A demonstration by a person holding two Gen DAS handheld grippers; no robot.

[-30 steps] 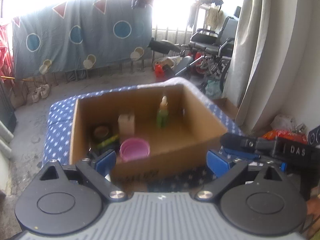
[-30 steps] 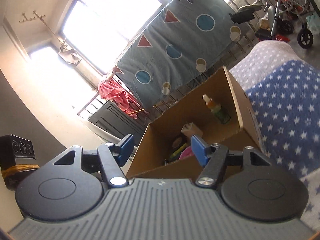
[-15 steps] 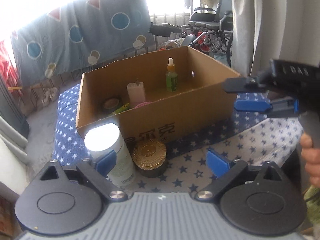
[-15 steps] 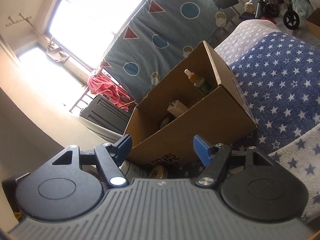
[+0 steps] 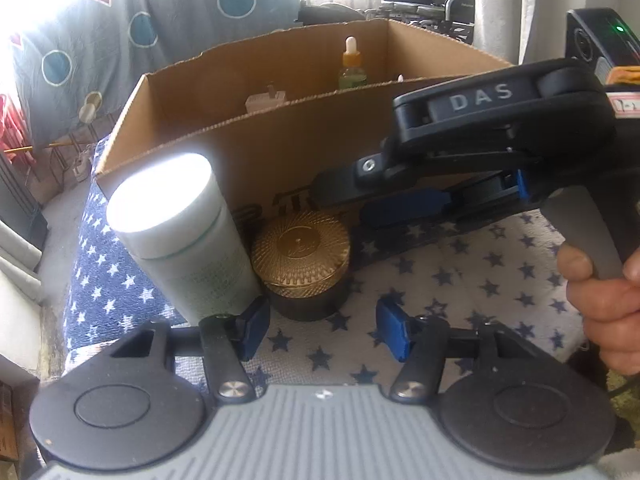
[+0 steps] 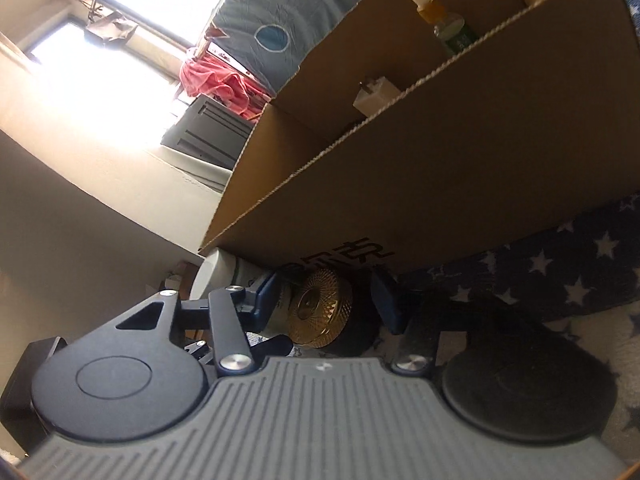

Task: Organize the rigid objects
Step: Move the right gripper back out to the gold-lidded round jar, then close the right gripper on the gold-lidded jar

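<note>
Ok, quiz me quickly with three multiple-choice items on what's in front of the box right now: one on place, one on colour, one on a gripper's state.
1. Where does the gold-lidded jar stand?
A. inside the cardboard box
B. on the star cloth, in front of the cardboard box
C. on top of the white bottle

2. What colour is the cap of the white bottle?
A. white
B. red
C. black

3. How is the left gripper?
A. shut on the jar
B. shut on the bottle
C. open, holding nothing

Answers: 1 B, it sits on the star cloth against the box's front wall. 2 A, the cap shows bright white. 3 C, its jaws have just been closing, but the pads stand apart short of the jar.
</note>
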